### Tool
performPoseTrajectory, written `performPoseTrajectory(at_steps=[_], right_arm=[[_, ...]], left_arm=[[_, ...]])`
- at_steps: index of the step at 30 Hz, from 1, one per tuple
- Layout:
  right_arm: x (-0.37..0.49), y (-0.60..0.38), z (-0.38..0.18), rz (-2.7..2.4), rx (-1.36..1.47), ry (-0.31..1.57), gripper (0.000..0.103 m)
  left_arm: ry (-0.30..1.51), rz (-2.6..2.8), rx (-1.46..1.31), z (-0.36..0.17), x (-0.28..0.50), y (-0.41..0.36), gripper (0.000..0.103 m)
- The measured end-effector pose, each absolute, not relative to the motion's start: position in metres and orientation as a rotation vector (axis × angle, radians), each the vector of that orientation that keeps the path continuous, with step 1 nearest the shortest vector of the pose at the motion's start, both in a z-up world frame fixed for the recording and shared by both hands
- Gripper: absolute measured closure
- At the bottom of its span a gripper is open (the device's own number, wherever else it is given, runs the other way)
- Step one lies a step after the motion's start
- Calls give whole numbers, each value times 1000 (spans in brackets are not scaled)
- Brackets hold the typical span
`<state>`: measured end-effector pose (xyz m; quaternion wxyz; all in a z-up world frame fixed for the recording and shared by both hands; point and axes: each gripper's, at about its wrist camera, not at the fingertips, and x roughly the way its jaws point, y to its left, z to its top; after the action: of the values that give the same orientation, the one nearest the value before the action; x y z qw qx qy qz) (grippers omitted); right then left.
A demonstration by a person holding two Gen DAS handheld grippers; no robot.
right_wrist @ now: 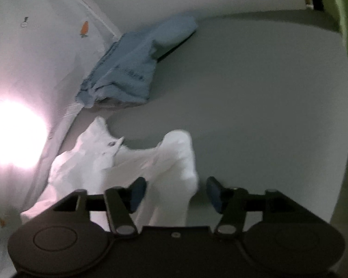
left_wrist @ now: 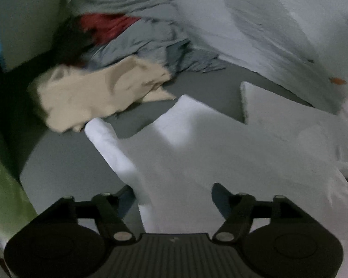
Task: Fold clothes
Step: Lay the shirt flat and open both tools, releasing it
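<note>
Grey bedsheet (right_wrist: pixel 255 97) makes up the work surface, with a white curtain (left_wrist: pixel 278 34) printed with small orange shapes along one side. I have the white garment (left_wrist: pixel 197 153) spread flat on the sheet right in front of both tools, its edges partly doubled over, so I judge one fold is just laid down. My left gripper (left_wrist: pixel 172 199) has its jaws apart over the cloth, nothing pinched; my right gripper (right_wrist: pixel 175 193) is likewise parted, a strip of the same white garment lying between the fingers but not squeezed. Both hang clear, I'd say, so the fabric stays where it lies. Waiting pile sits off to the far side: a beige piece (left_wrist: pixel 92 97), grey cloth (left_wrist: pixel 139 41), something red (left_wrist: pixel 106 26). A blue garment (right_wrist: pixel 127 69) lies near the curtain, well apart from the white one, likely kept out of the folding area.
</note>
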<state>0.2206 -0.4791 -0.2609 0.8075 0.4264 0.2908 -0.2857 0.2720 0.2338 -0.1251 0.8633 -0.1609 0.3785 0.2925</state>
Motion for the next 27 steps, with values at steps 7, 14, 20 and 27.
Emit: performPoseTrajectory(at_steps=[7, 14, 20, 27], right_arm=[[237, -500, -262, -622, 816, 667, 35], [267, -513, -276, -616, 742, 716, 35], [288, -513, -281, -559, 780, 720, 79], [265, -500, -206, -592, 640, 439, 85]], left_arm=[[766, 705, -277, -117, 285, 233, 14], [768, 720, -277, -112, 296, 228, 13], [770, 703, -253, -107, 309, 217, 13], [779, 627, -148, -109, 326, 200, 13]])
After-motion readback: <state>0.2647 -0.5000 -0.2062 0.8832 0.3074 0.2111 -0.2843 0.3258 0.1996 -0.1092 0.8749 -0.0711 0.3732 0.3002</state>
